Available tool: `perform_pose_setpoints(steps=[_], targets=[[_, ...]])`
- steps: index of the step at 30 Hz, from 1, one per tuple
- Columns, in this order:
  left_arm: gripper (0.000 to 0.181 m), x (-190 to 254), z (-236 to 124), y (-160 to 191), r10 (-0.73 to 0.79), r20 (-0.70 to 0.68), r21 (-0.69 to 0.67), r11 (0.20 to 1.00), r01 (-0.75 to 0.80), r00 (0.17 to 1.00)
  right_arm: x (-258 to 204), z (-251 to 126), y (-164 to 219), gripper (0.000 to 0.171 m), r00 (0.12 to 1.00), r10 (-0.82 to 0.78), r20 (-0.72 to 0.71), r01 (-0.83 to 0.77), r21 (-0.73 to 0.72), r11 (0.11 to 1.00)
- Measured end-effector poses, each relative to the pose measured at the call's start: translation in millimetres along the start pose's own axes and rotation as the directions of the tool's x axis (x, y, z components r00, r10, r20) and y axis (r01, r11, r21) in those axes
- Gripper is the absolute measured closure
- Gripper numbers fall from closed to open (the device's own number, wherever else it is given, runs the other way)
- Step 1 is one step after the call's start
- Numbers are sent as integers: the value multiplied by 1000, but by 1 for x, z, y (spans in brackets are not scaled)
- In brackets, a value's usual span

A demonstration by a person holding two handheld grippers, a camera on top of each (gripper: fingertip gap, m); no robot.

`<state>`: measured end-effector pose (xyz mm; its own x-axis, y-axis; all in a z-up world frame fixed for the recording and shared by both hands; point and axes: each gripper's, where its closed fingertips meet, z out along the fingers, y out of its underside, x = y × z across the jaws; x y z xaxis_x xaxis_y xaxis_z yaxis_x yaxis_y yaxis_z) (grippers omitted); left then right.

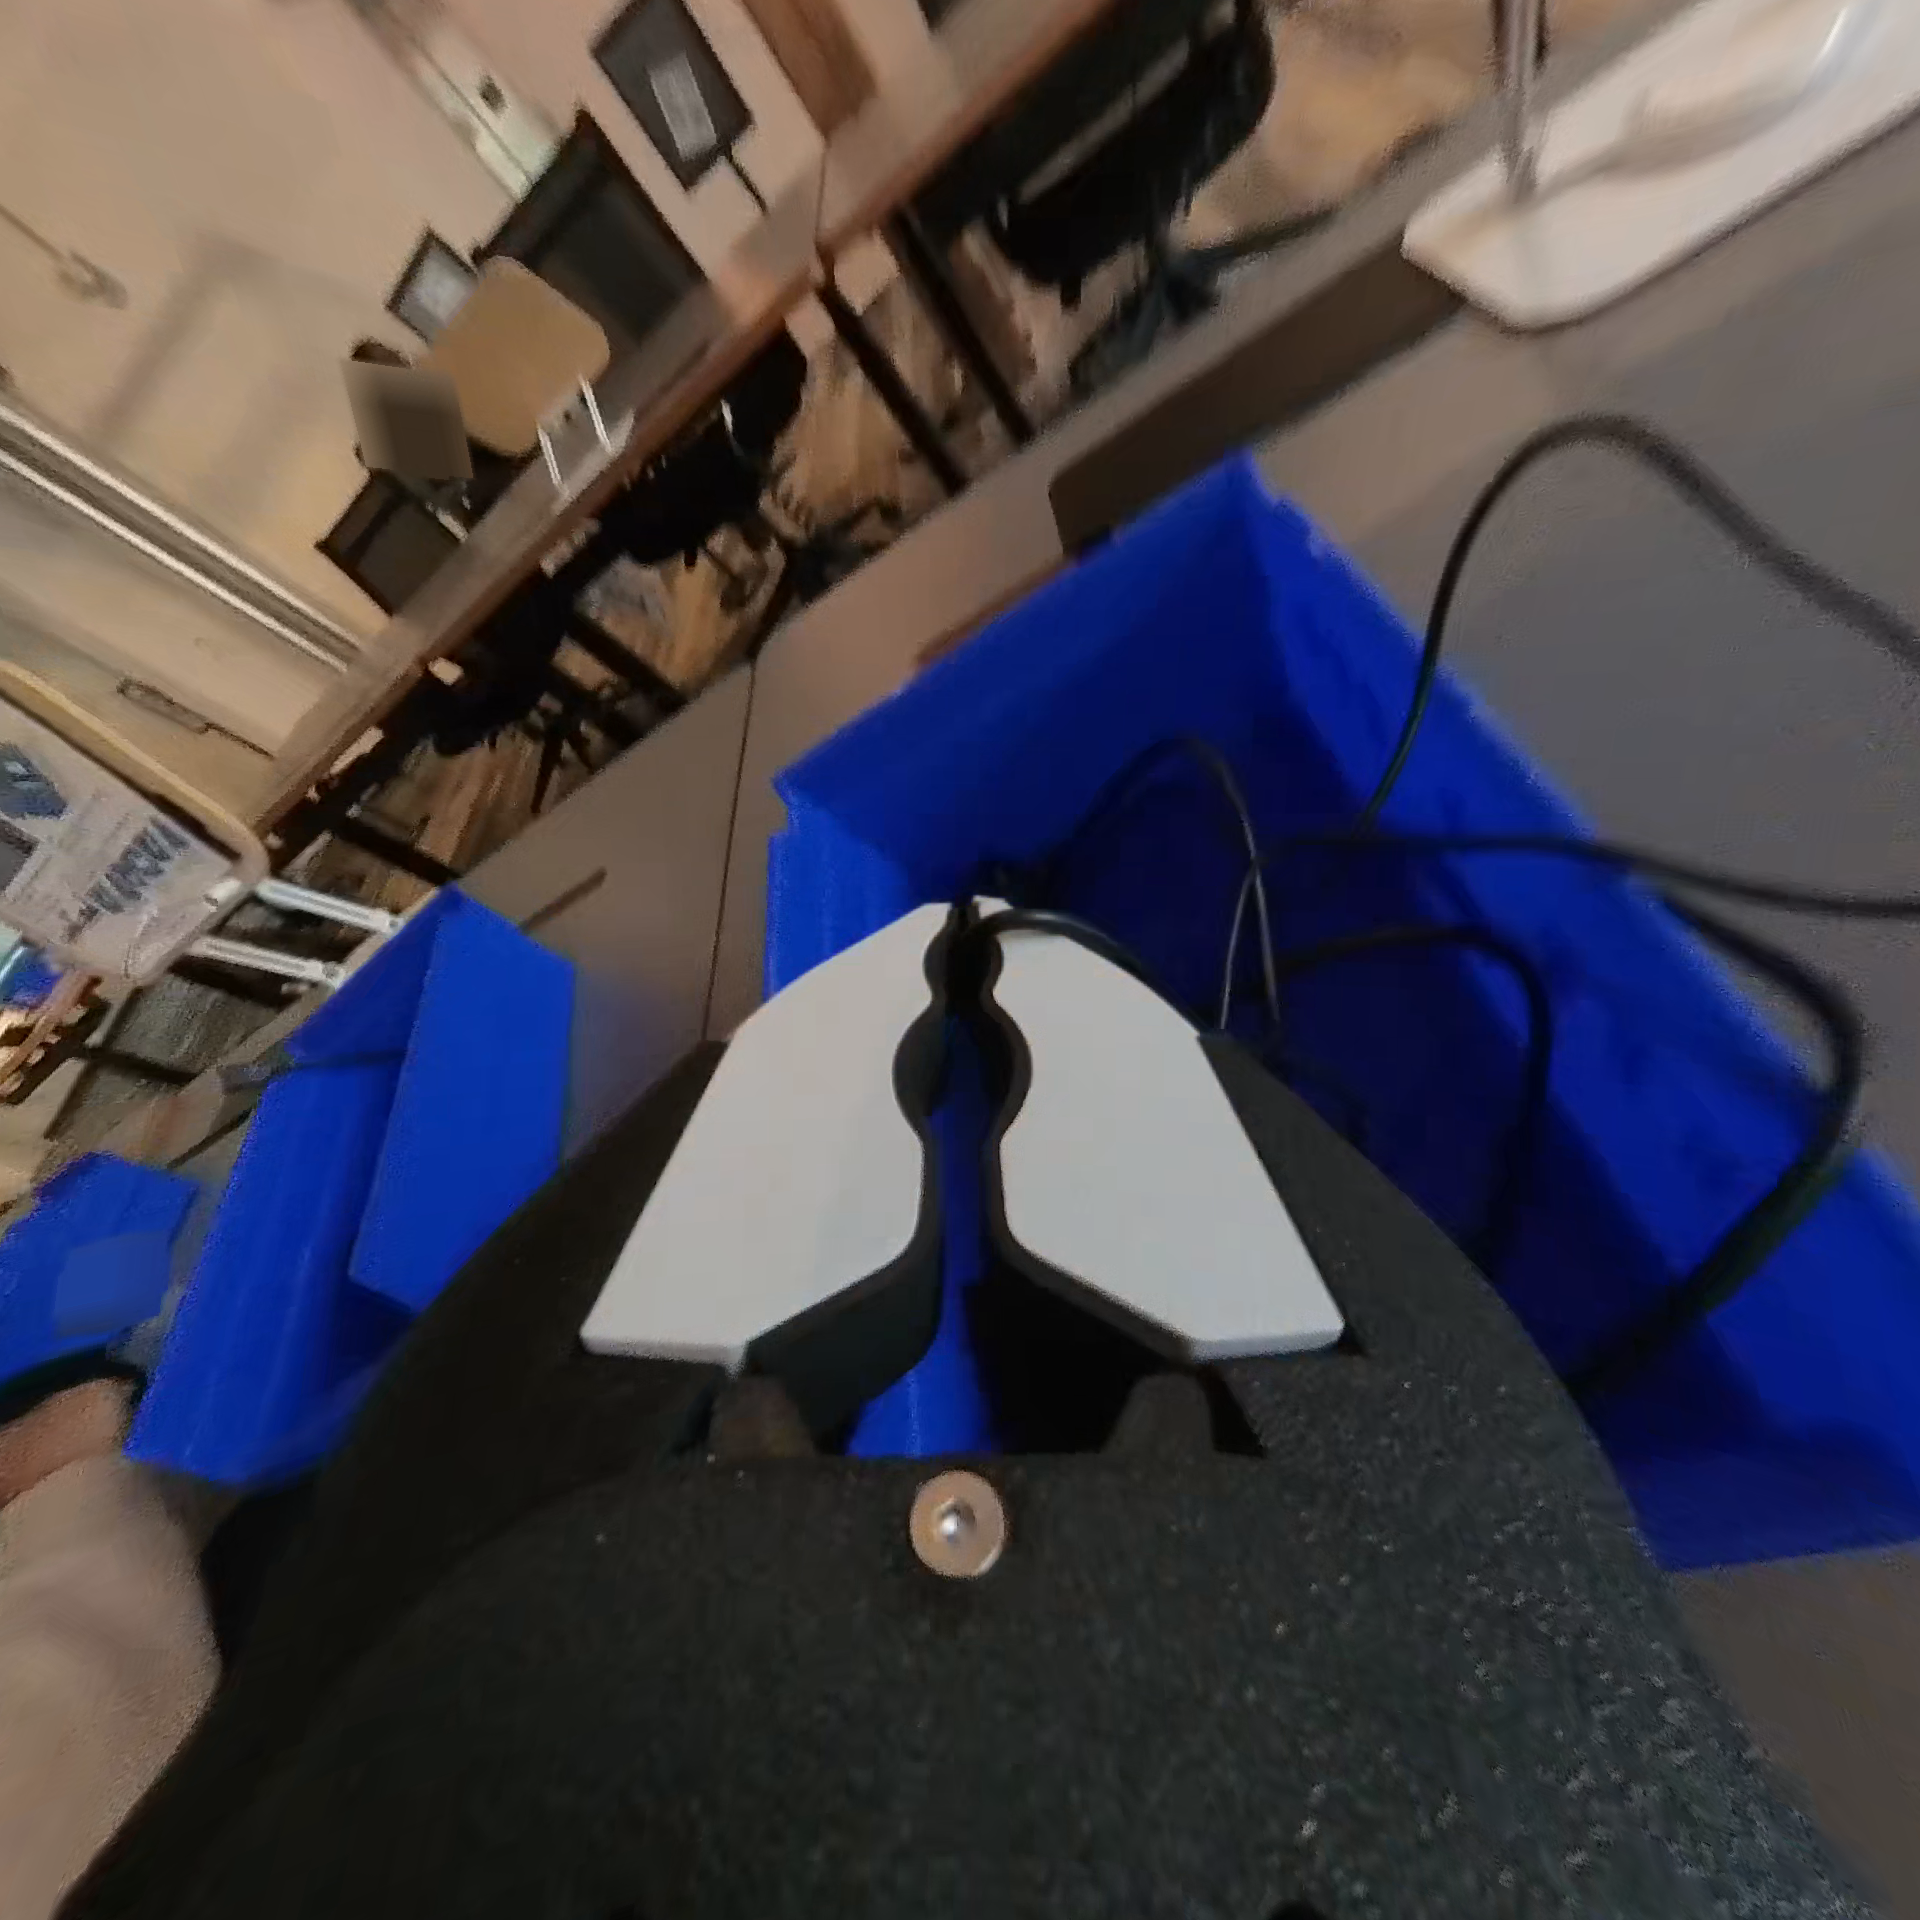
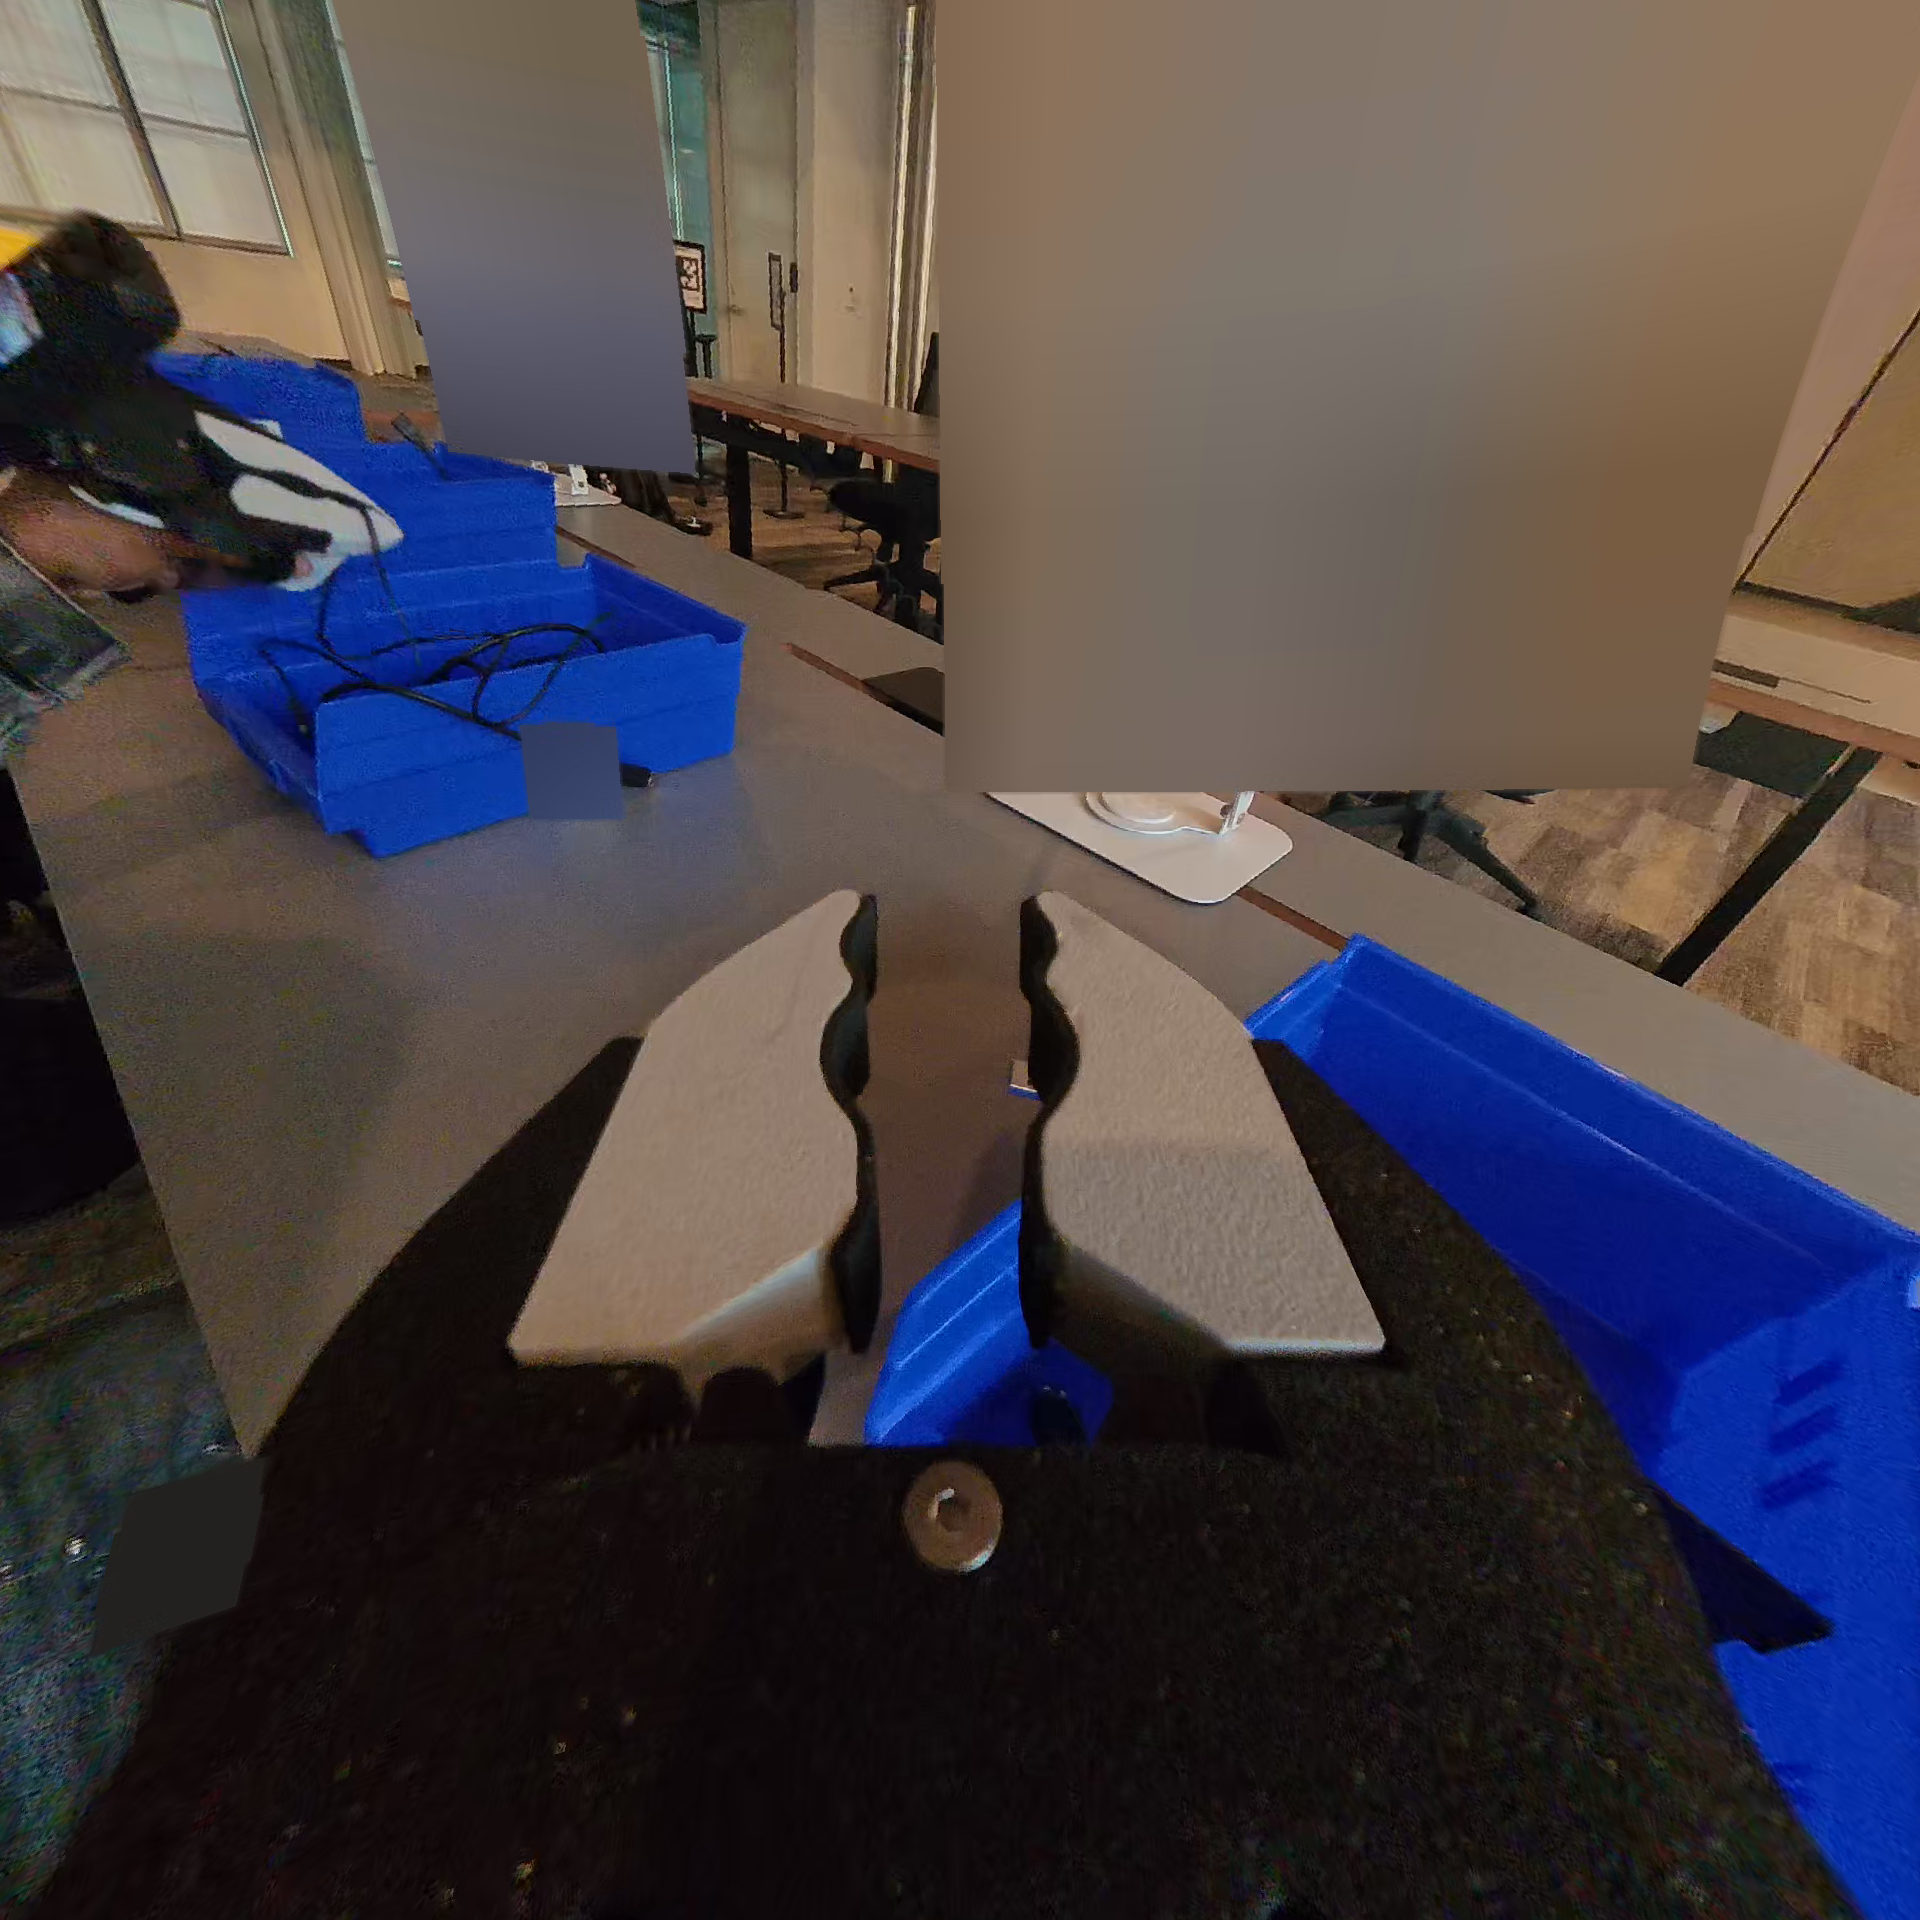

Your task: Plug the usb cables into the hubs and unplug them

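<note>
Your left tool (image 1: 975, 920) is pinching a thin black usb cable (image 1: 1475, 935) at its tips, above the blue bin (image 1: 1683, 1195) where the rest of the cable lies coiled. The plug is hidden between the fingers. Your right tool (image 2: 945, 997) is spread and holds nothing, above the grey table (image 2: 416, 987); only this view shows a second blue bin (image 2: 1558, 1195) beside it, cut off at the edge.

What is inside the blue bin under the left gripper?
Loose loops of black cable lie in the blue bin; the left gripper pinches one strand. No hub shows; the gripper body hides the bin's near part.
</note>
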<state>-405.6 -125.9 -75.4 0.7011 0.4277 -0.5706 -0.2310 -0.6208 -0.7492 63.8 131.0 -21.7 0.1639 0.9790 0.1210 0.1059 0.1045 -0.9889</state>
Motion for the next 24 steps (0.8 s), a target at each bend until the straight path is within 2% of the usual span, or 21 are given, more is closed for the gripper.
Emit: perform_pose_setpoints(steps=[7,10,12,15,20,24], targets=[[181,20,46,76,89,0,-277,957,-85,996,1,0,4,144,1000,-10,-3,10,-19,1000],[156,21,51,92,41,6,-316,948,-37,999,3,-1,4,144,1000,-8,-6,8,-21,1000],[137,23,46,88,-34,-36,-289,957,22,999,5,-1,5,144,1000,-6,-10,5,-22,1000],[129,21,33,80,-90,-89,-269,961,63,992,5,0,6,144,1000,0,-7,0,-23,1000],[130,11,1,47,-61,-152,-122,992,42,986,1,1,6,144,1000,-17,-3,16,-31,999],[133,36,-32,11,-14,-381,93,994,53,925,-1,0,4,144,1000,-23,-2,23,-27,999]])
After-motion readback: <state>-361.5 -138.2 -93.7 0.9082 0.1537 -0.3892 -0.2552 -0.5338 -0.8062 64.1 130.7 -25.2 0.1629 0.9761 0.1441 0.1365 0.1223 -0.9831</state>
